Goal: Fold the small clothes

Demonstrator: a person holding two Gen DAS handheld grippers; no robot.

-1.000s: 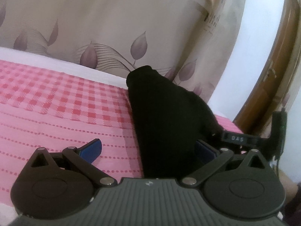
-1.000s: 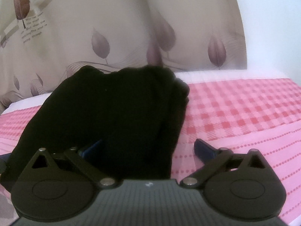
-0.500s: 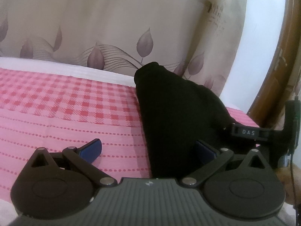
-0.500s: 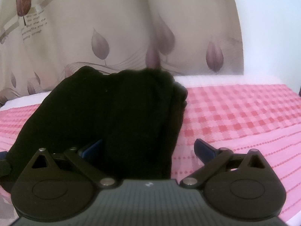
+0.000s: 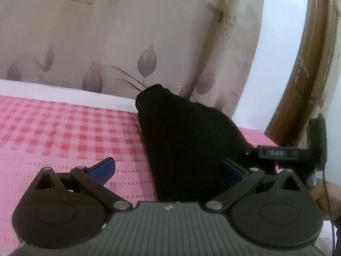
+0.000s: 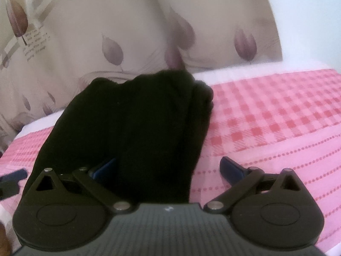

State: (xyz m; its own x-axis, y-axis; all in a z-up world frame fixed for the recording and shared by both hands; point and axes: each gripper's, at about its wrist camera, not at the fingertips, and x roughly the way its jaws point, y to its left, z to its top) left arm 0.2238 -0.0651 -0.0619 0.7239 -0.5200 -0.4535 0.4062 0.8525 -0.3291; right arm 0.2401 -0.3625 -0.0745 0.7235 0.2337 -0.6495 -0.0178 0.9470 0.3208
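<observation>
Two views logged. Left wrist: left gripper (image 5: 167, 170) low over the pink bedspread (image 5: 64, 132), jaws spread wide, nothing clamped; the black garment (image 5: 183, 145) lies on the spread between the blue pads, hiding most of the right-hand pad. Right gripper's body (image 5: 277, 152) sits beyond the cloth, leaf-print curtain (image 5: 127, 42) behind. Since the earlier frame the view has tilted and blurred. Right wrist: right gripper (image 6: 168, 170) likewise wide open, empty; garment covers part of its left pad. Framing nearly unchanged.
</observation>
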